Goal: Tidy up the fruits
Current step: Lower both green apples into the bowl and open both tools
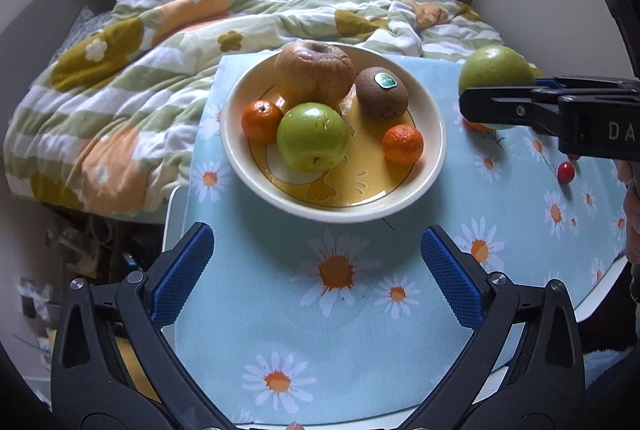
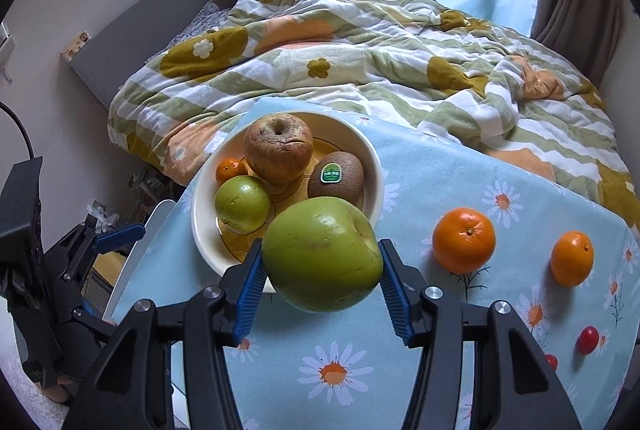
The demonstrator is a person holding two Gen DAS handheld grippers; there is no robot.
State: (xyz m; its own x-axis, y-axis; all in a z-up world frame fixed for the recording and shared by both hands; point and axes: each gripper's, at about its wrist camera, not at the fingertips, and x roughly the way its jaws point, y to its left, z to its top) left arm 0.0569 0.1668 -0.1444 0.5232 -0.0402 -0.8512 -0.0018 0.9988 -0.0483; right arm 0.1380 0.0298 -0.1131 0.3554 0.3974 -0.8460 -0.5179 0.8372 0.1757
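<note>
A cream and yellow bowl (image 1: 434, 134) (image 2: 372, 158) on the daisy tablecloth holds a wrinkled brown apple (image 1: 314, 72), a green apple (image 1: 312, 136), a kiwi (image 1: 382, 94) and two small tangerines (image 1: 262, 121) (image 1: 402, 144). My right gripper (image 2: 322, 272) is shut on a large green apple (image 2: 322, 254) (image 1: 496, 70), held above the table just right of the bowl. My left gripper (image 1: 318, 258) is open and empty, in front of the bowl. Two oranges (image 2: 464, 240) (image 2: 572, 258) and red cherry tomatoes (image 2: 587, 340) (image 1: 565, 172) lie on the cloth at the right.
A rumpled striped and flowered duvet (image 1: 160, 70) (image 2: 400, 62) covers the bed behind the table. The table's left edge (image 1: 174, 214) drops to floor clutter. Curtains and a window stand at the back.
</note>
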